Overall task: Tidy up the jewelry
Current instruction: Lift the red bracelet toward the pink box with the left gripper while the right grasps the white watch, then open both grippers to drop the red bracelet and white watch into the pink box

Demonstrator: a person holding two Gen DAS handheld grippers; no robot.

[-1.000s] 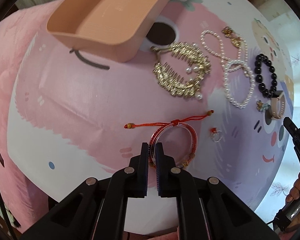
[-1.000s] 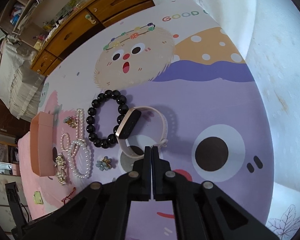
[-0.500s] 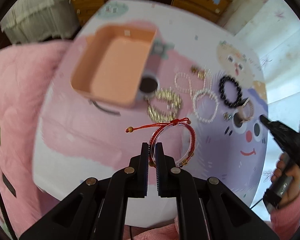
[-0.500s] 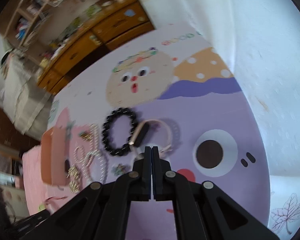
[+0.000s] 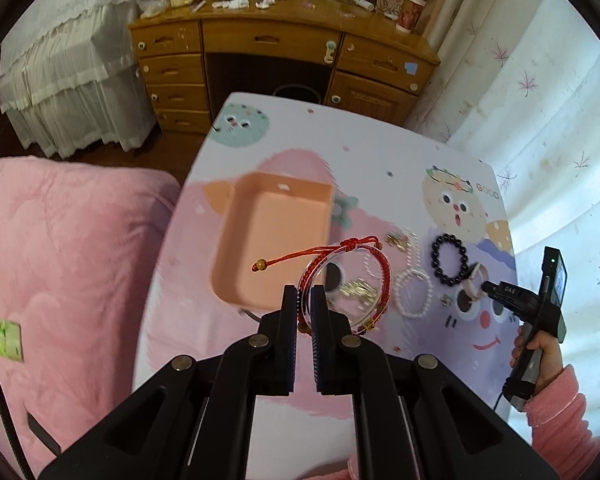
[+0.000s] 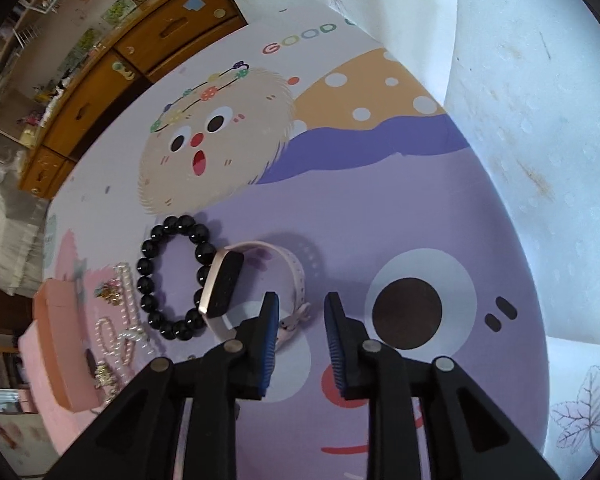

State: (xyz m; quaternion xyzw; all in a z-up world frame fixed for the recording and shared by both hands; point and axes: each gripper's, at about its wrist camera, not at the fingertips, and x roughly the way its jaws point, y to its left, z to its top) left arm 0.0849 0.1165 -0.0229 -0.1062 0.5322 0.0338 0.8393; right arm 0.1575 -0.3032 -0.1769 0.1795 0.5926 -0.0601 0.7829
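My left tool hangs above the surface, its jaws clamped on the cord bracelet, which is lifted clear of the surface. The tray sits beneath and beyond it, toward the left side. To the tray's right lie, in a row, the comb, the pearl strands, the bead bracelet and the watch; the bracelet touches the watch. My right tool sits just right of the watch, jaws opening, nothing between them. A bed lies left of the surface, a desk behind it.
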